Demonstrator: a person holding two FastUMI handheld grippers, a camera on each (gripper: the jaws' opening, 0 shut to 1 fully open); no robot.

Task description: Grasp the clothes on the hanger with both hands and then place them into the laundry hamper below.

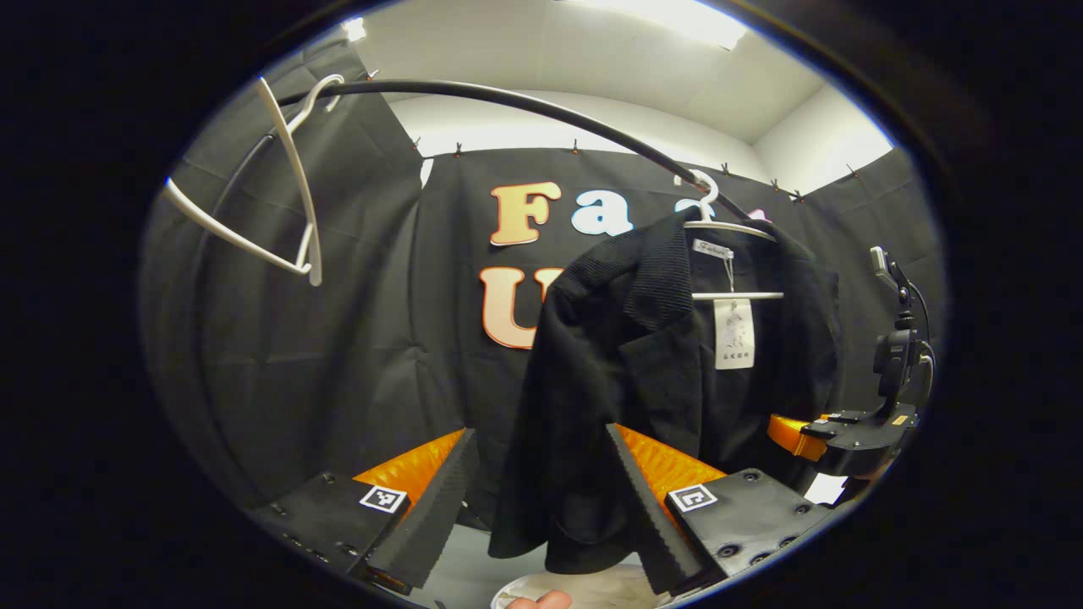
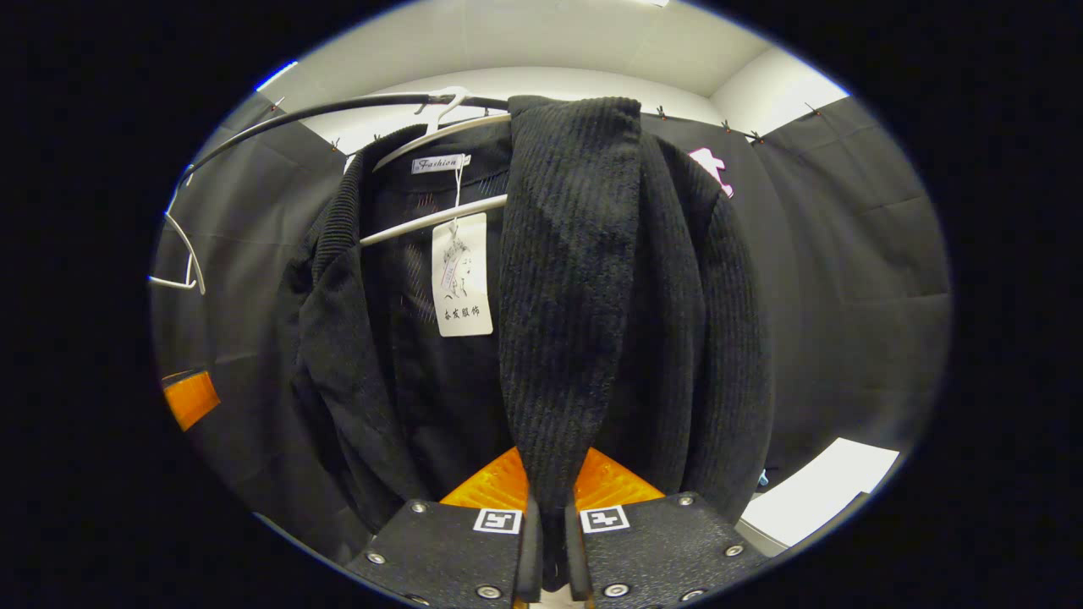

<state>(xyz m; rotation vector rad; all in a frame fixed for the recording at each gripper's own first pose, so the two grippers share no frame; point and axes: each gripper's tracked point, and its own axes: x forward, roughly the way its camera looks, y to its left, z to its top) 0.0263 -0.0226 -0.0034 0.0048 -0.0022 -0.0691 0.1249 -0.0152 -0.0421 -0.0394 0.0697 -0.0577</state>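
A black corduroy jacket (image 1: 609,364) hangs on a white hanger (image 1: 736,227) from a curved black rail (image 1: 508,97). My left gripper (image 1: 541,440) is open, and the jacket's left side and hem hang down between its spread fingers. In the right gripper view my right gripper (image 2: 541,541) is shut on the jacket's (image 2: 567,279) front panel, low on the lapel strip. From the left gripper view the right gripper (image 1: 804,431) sits against the jacket's far side. A pale round rim (image 1: 592,585), possibly the hamper, shows below the hem.
An empty white hanger (image 1: 288,169) tilts on the rail at the upper left, also visible as the spare hanger (image 2: 182,254). A paper tag (image 2: 461,275) dangles inside the collar. A fingertip (image 1: 541,600) peeks in at the bottom. A white surface (image 2: 821,491) lies lower right.
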